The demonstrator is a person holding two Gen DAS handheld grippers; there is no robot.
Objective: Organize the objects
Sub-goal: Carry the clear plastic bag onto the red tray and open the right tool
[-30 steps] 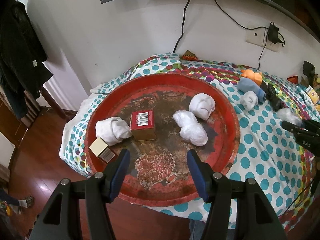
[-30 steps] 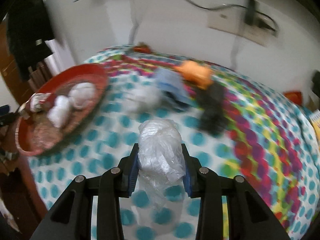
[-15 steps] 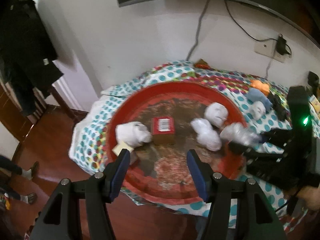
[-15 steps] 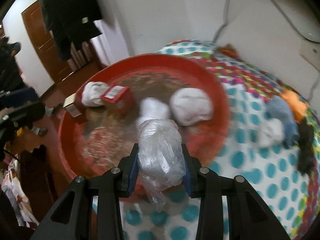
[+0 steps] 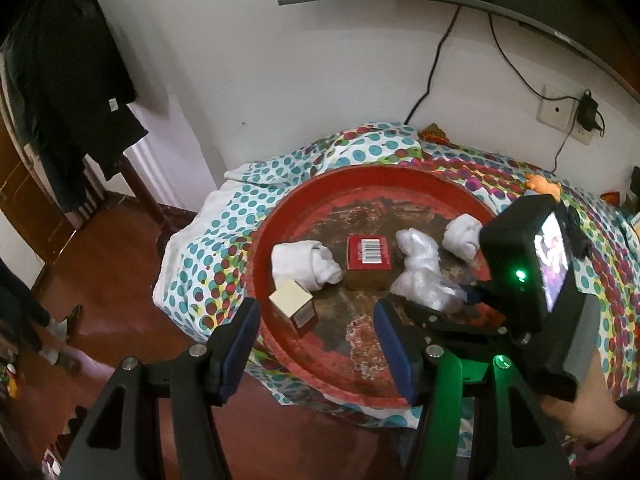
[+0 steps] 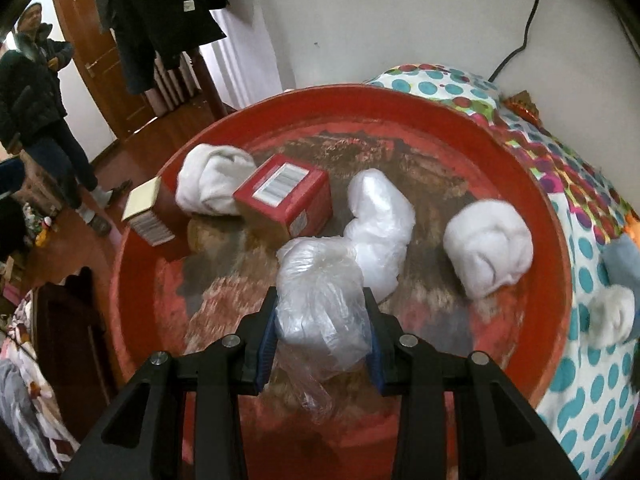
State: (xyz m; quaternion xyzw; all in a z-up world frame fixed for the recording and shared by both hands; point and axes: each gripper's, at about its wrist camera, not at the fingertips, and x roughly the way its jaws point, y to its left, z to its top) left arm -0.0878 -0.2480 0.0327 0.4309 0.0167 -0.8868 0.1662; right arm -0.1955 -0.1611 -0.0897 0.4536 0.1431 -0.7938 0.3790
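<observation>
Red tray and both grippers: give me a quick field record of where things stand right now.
tray: red tray on the dotted cloth
in tray: red box, small cream box, two white sock rolls, white plastic bundle
right gripper: shut on a clear plastic bag, over the tray beside the white plastic bundle
left gripper: open, nothing between the fingers, at the tray's near edge
outside tray: a white roll and a blue-grey item on the cloth
</observation>
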